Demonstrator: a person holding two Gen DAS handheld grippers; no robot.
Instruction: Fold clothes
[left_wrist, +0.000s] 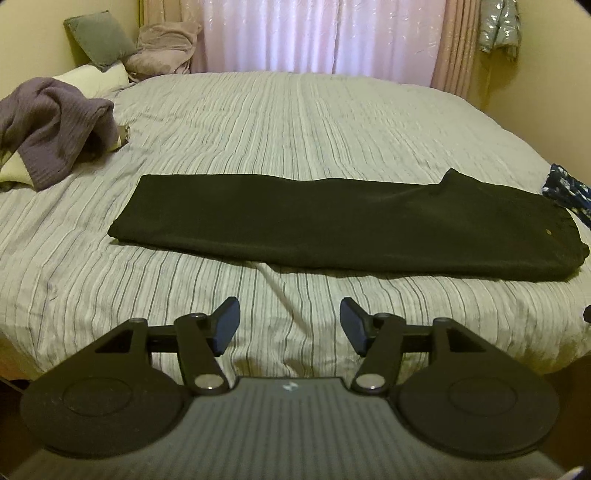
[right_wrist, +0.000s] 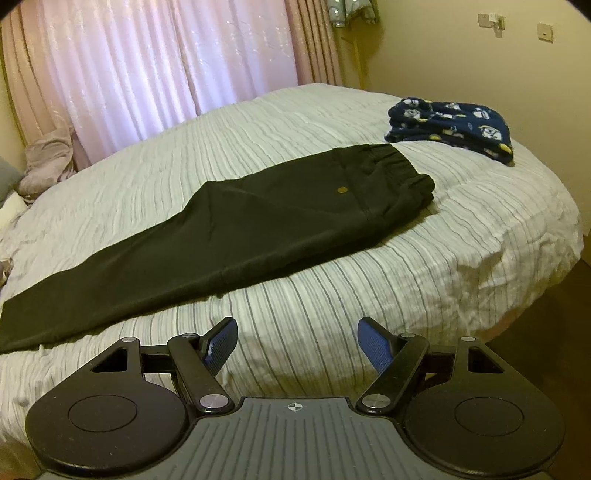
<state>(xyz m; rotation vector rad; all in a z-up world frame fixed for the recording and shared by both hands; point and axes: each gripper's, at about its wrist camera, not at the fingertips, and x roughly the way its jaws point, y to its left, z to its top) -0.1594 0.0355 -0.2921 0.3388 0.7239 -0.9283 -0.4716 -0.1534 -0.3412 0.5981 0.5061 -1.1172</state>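
Observation:
Black trousers (left_wrist: 332, 225) lie flat on the striped bed, folded lengthwise into one long strip, leg ends at the left and waistband at the right. In the right wrist view the trousers (right_wrist: 229, 236) run diagonally, with the elastic waistband at the upper right. My left gripper (left_wrist: 290, 317) is open and empty, hovering over the bed's near edge, short of the trousers. My right gripper (right_wrist: 297, 336) is open and empty, also over the near edge, nearer the waistband end.
A folded navy patterned garment (right_wrist: 450, 127) sits at the bed's right side beyond the waistband. A crumpled purple garment (left_wrist: 51, 125) and pillows (left_wrist: 98, 40) lie at the far left. Striped bedspread (left_wrist: 295, 122) stretches behind the trousers; pink curtains back it.

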